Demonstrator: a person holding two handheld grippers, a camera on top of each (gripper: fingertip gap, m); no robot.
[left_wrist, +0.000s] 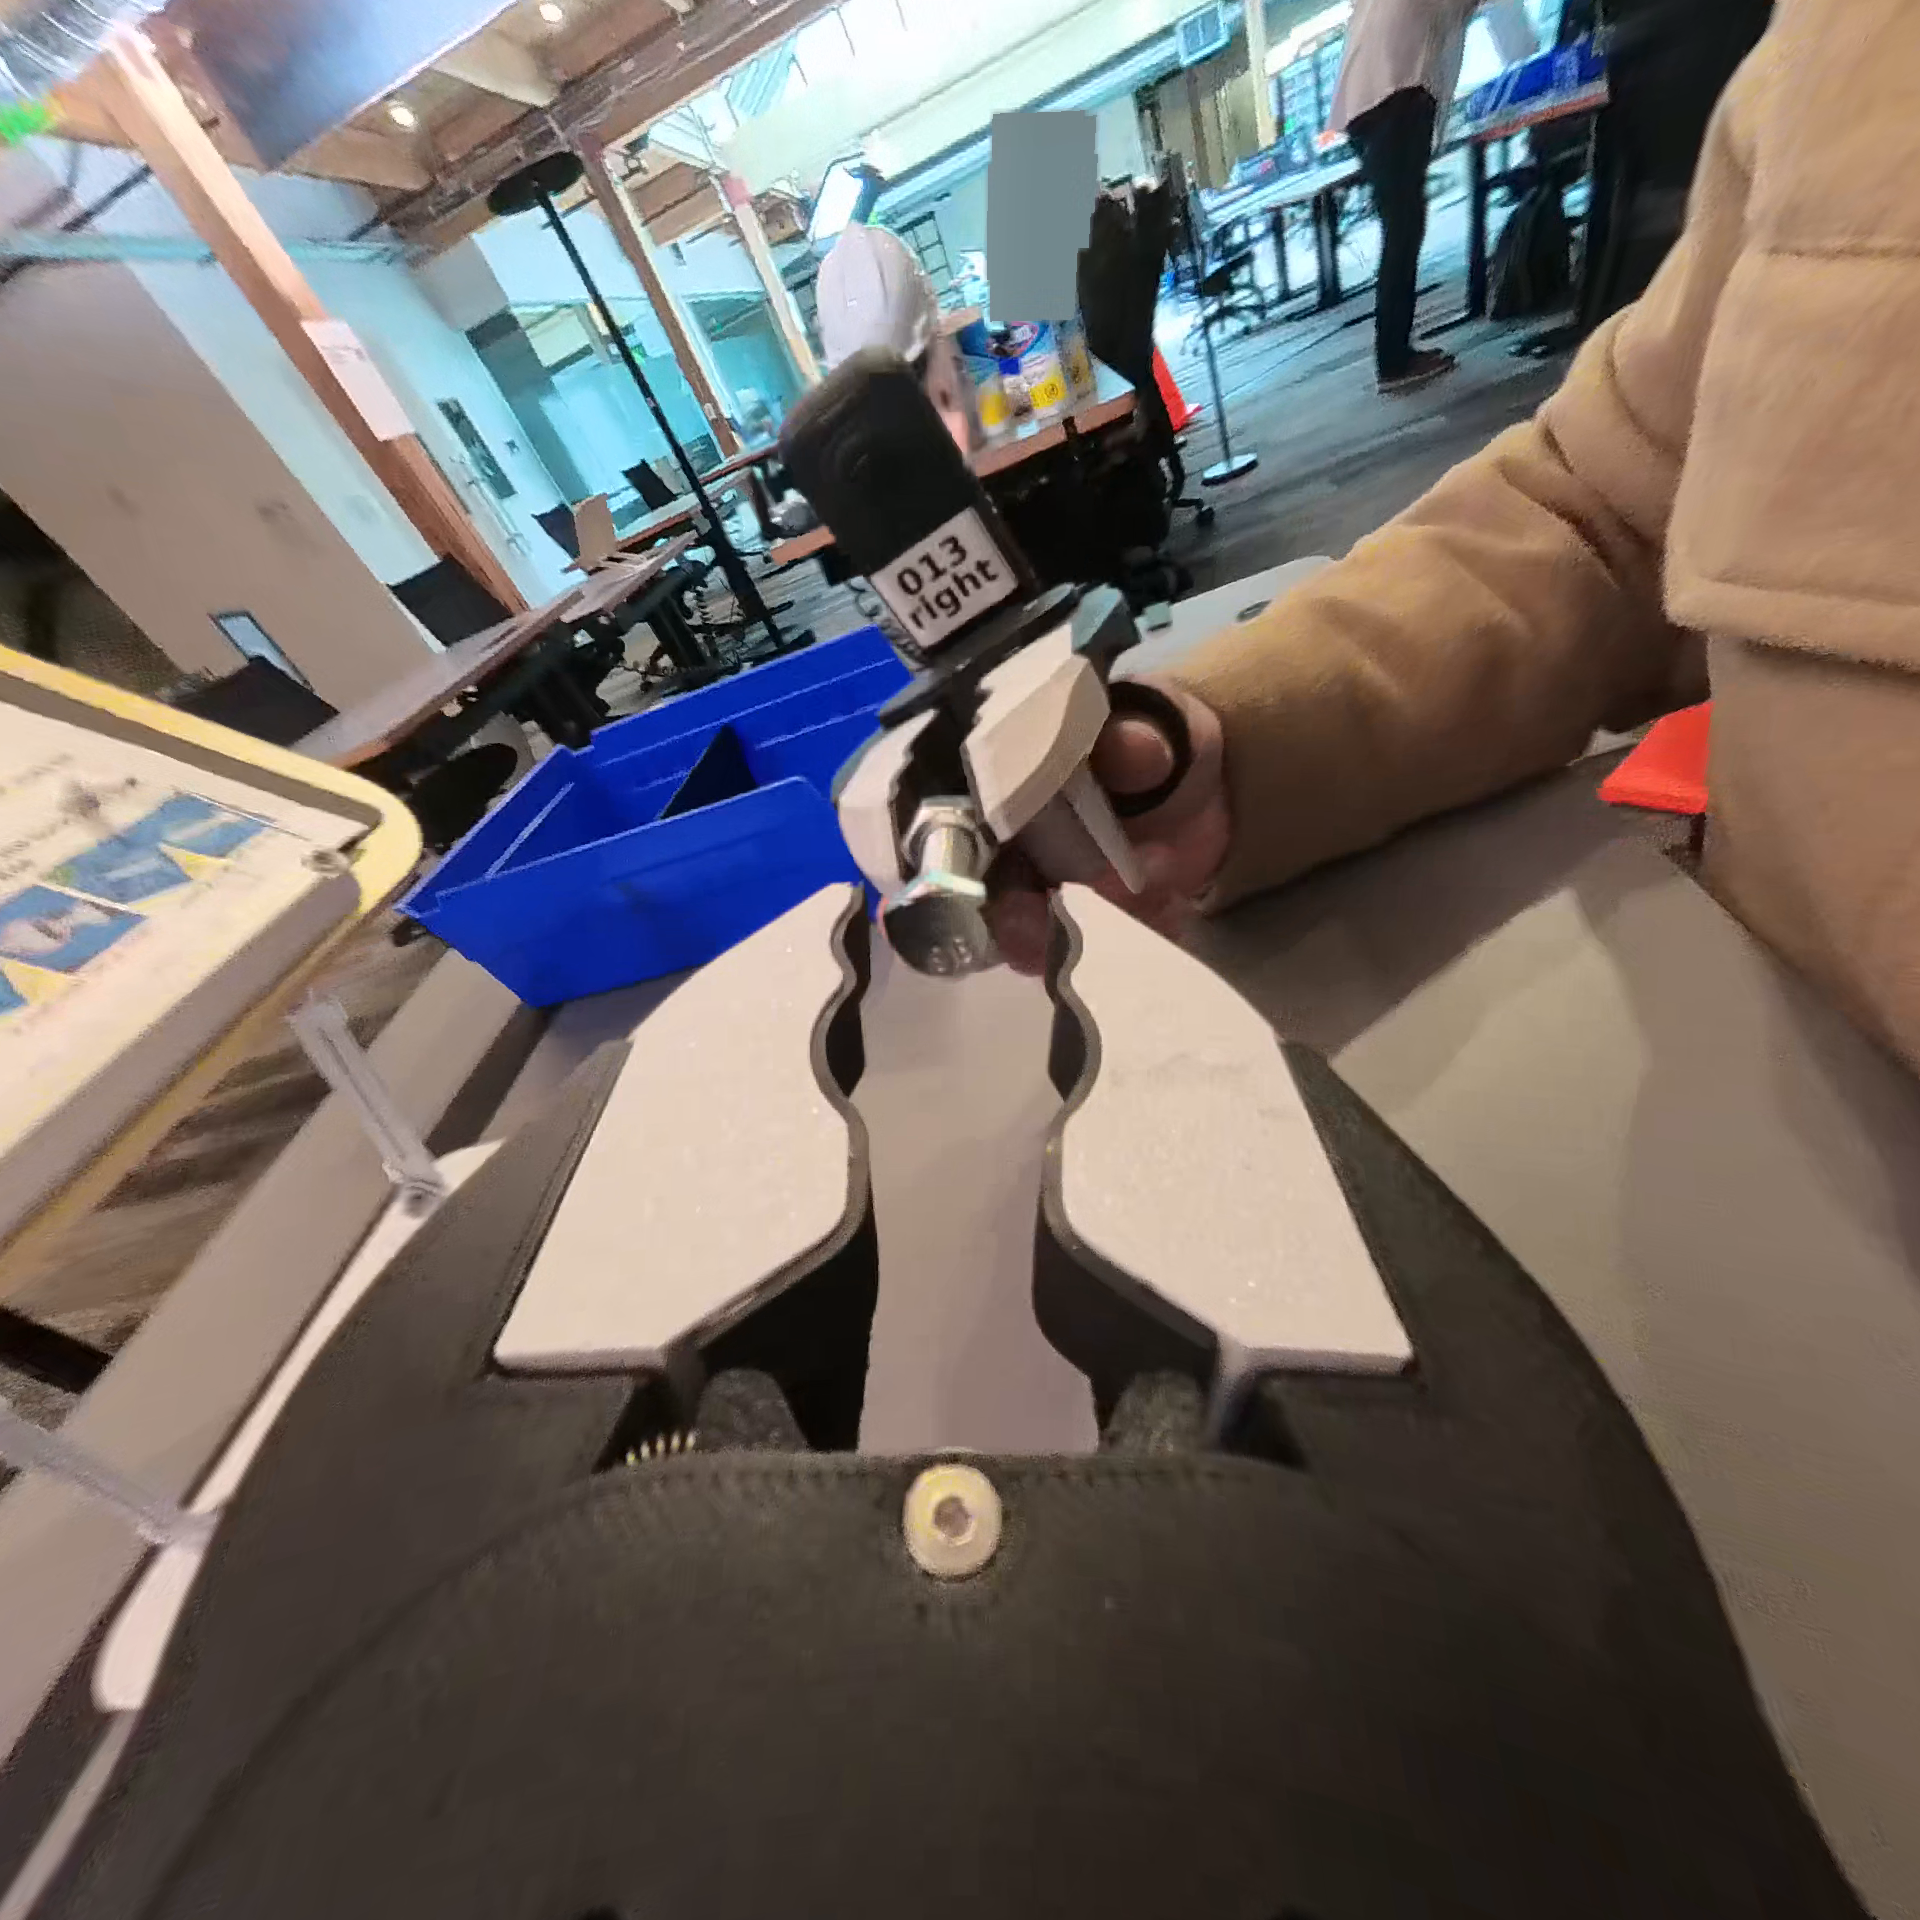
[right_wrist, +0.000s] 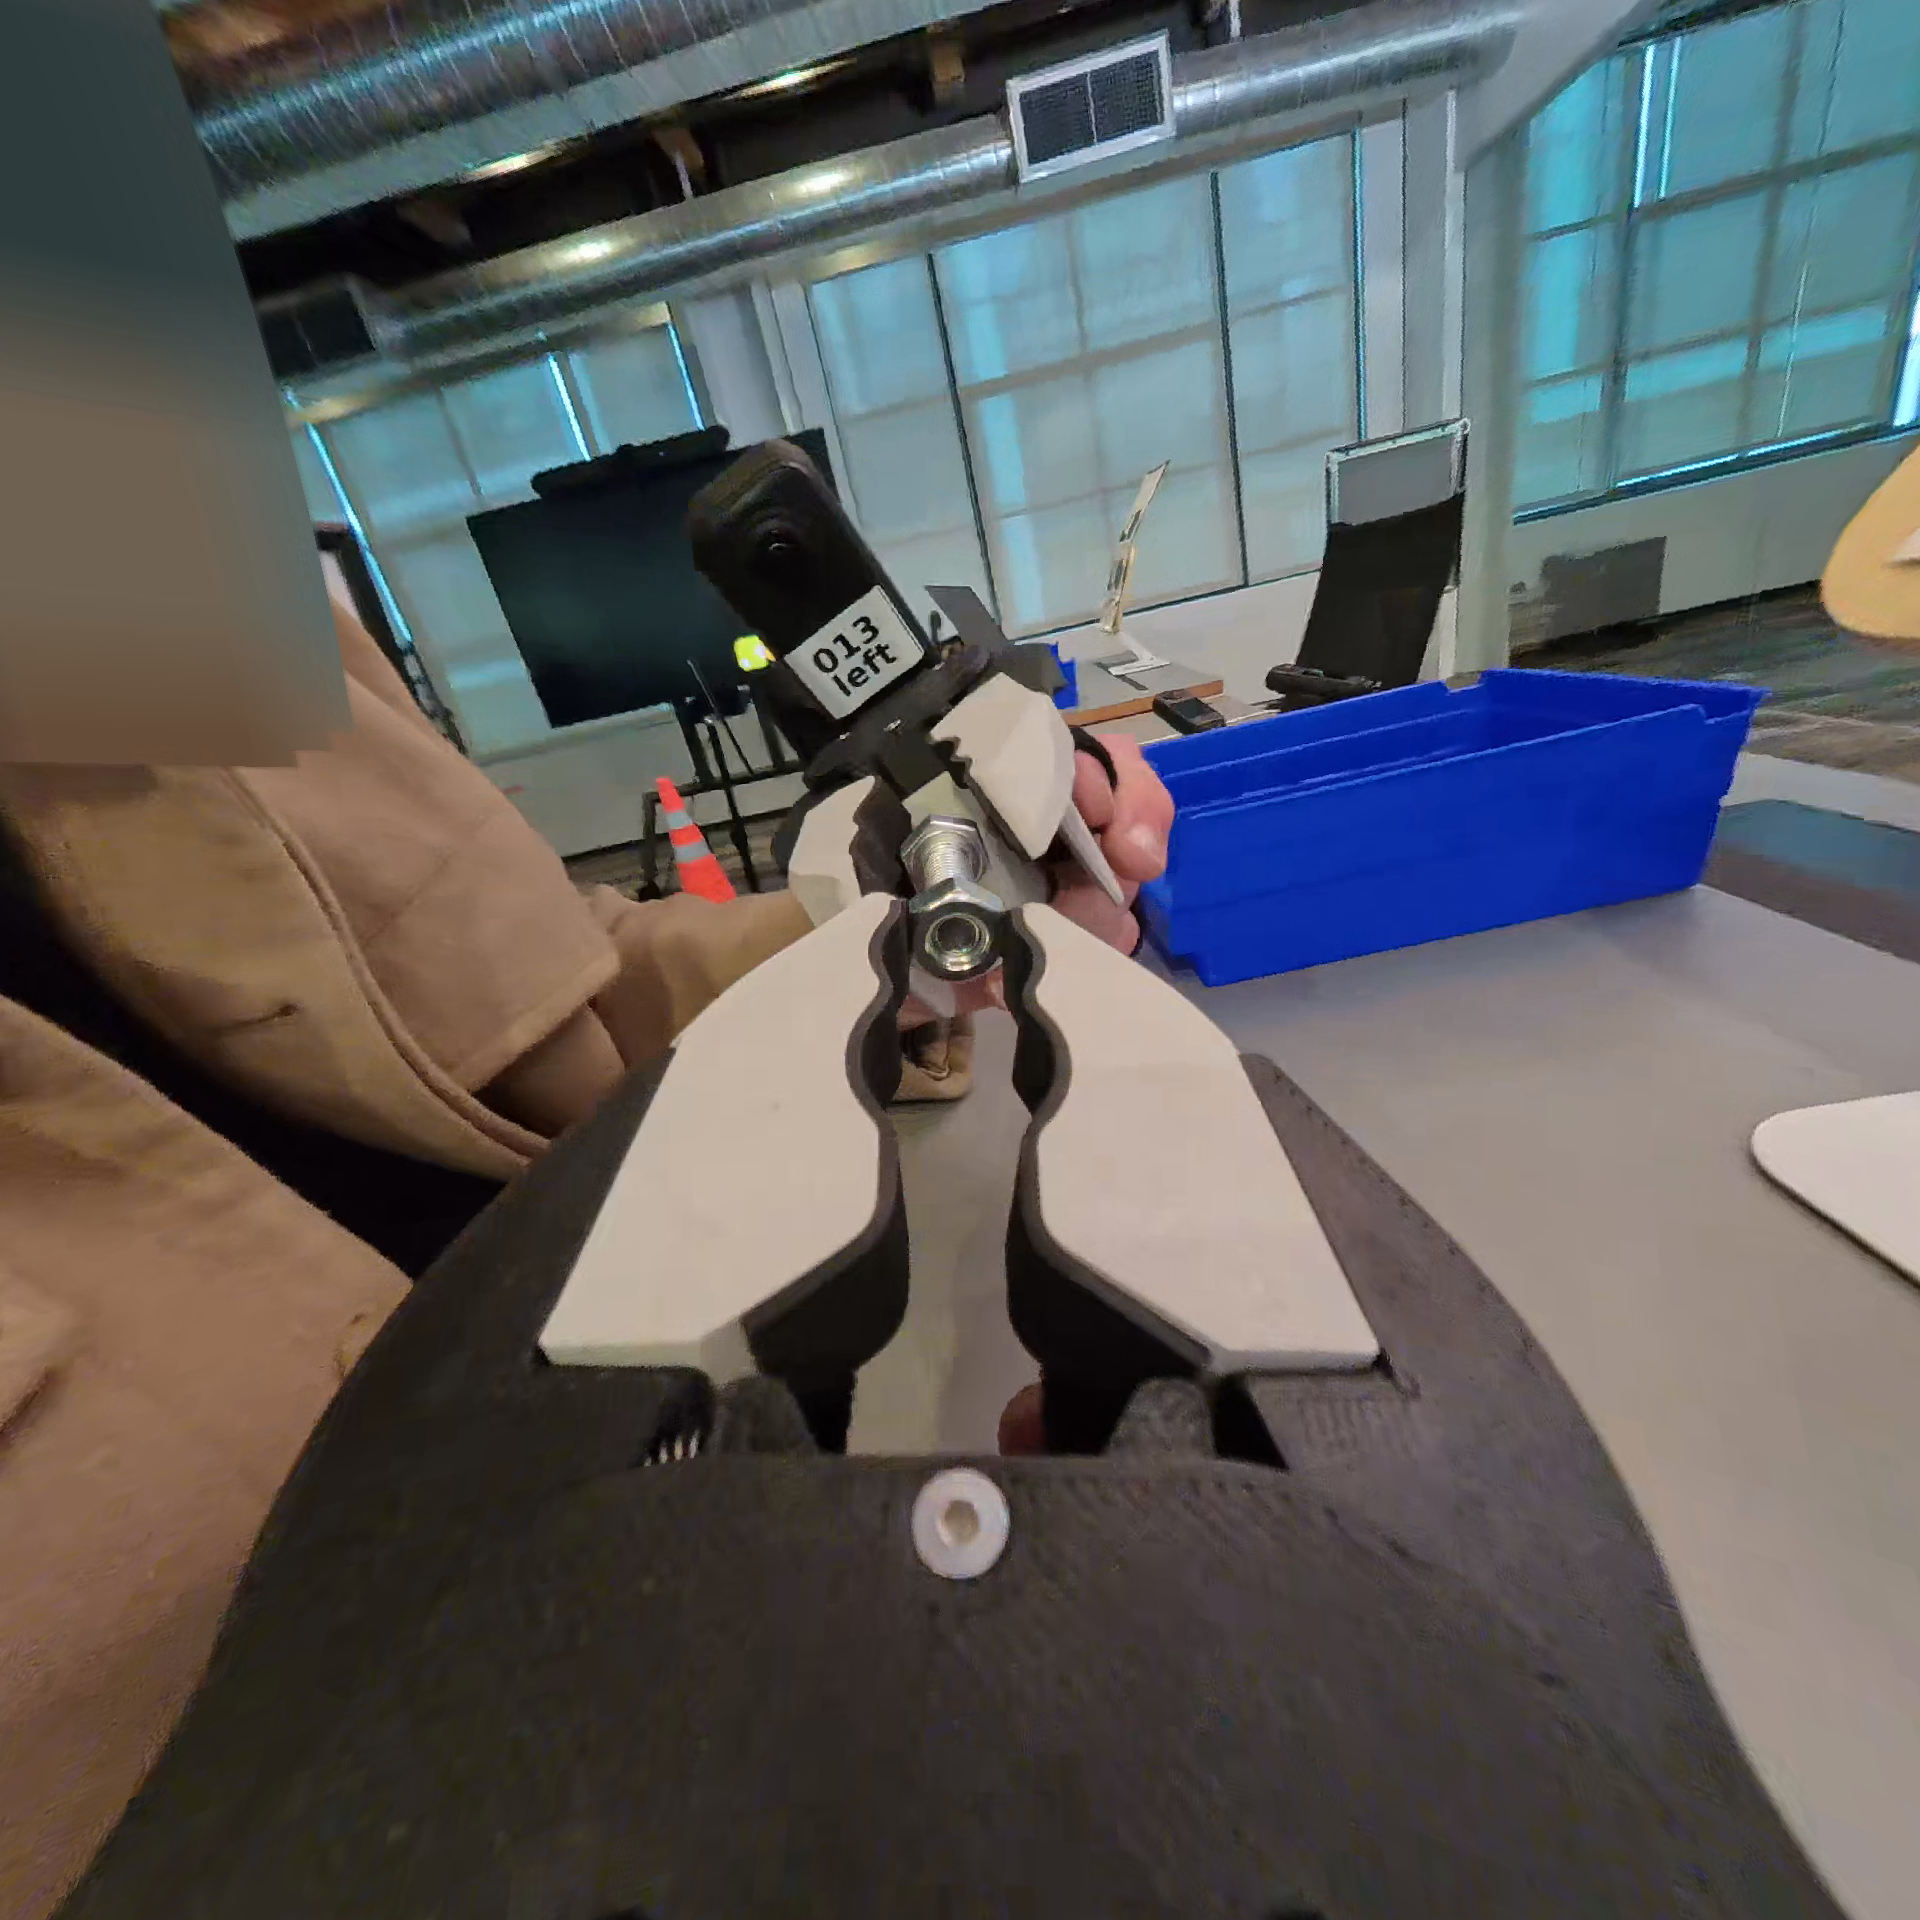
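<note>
A steel bolt (left_wrist: 935, 940) is held in the air between both grippers, above a grey table (left_wrist: 1538, 1049). In the left wrist view, my left gripper (left_wrist: 956, 914) is closed around the bolt's hex head. The right gripper (left_wrist: 951, 821) faces it from beyond and grips the far end. In the right wrist view, my right gripper (right_wrist: 956, 925) is shut on a hex nut (right_wrist: 951, 935) that sits on the threaded shank (right_wrist: 940, 868). The left gripper (right_wrist: 925, 831) holds the bolt's other end there. A hand in a tan sleeve (left_wrist: 1455, 675) holds each tool.
A blue divided bin (left_wrist: 644, 883) stands on the table just behind the grippers, and shows in the right wrist view (right_wrist: 1455, 821). A framed printed sheet (left_wrist: 156, 883) stands at the left. An orange object (left_wrist: 1662, 764) and a white flat pad (right_wrist: 1849, 1174) lie on the table. Less than 4 cm separates the two grippers' tips.
</note>
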